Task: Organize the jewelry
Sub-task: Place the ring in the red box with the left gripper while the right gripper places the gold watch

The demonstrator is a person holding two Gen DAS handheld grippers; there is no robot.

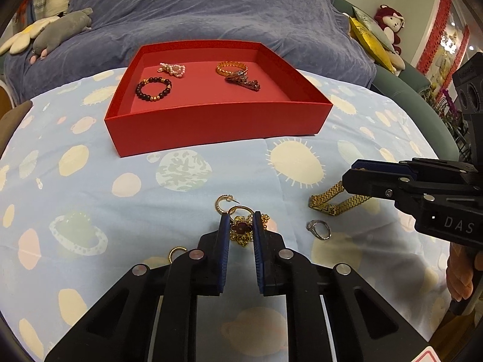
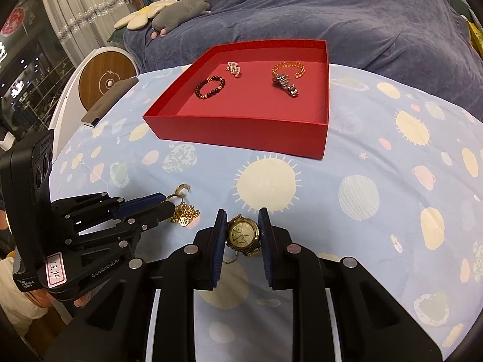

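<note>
Two grippers, each straddling one piece on the printed cloth short of the red tray (image 1: 211,123).
My left gripper (image 1: 240,226), spread, brackets the gold brooch (image 1: 241,230); my right gripper (image 2: 243,226), spread, brackets the gold watch (image 2: 243,233), strap running toward me.
</note>
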